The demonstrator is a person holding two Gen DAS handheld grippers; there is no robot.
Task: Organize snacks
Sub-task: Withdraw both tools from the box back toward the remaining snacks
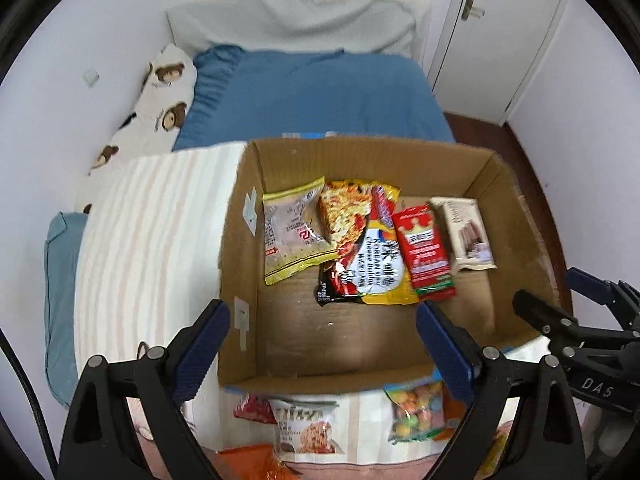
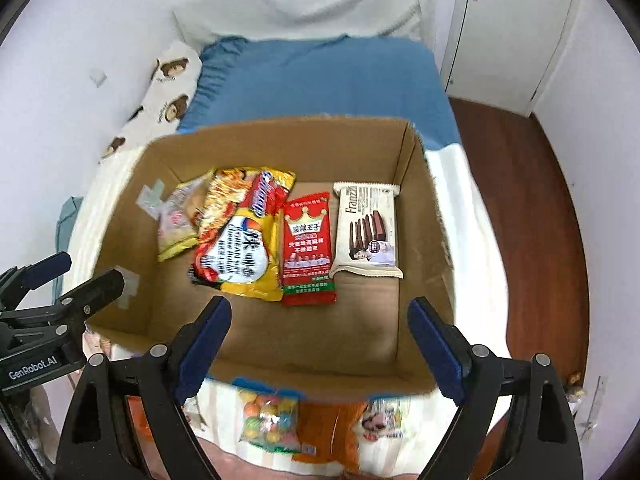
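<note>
Snacks in box: four packets are lying flat in a row across the far half of the cardboard box (image 2: 416,208), their long axes running from near wall to far wall.
Wafer packet (image 2: 368,230): sitting furthest right, print upright toward the camera, lying just beside the red crown packet (image 2: 308,248) and a little apart from the right wall.
Noodle packet (image 2: 244,236): tilting slightly, its top leaning right, overlapping the pale yellow-edged packet (image 2: 180,220) on its left and touching the red one on its right.
Open room in box: the near half of the floor is showing bare cardboard (the widest free patch), plus a strip along the left wall.
Box edges: flaps are standing upright on all sides; the near wall is lying just beyond both sets of fingertips.
Snacks outside: a bag of coloured candy balls (image 2: 270,420), an orange packet (image 2: 324,428) and a white noodle-print packet (image 1: 306,426) are lying on the striped bedcover (image 1: 152,240) in front of the near wall.
Left gripper (image 1: 322,344): jaws are standing wide apart with nothing between them, hovering over the near-left corner of the box.
Right gripper (image 2: 320,344): jaws are likewise spread and empty, hovering over the near wall, pointing steeply down.
Surroundings: a blue blanket (image 1: 312,96) is lying beyond the box.
</note>
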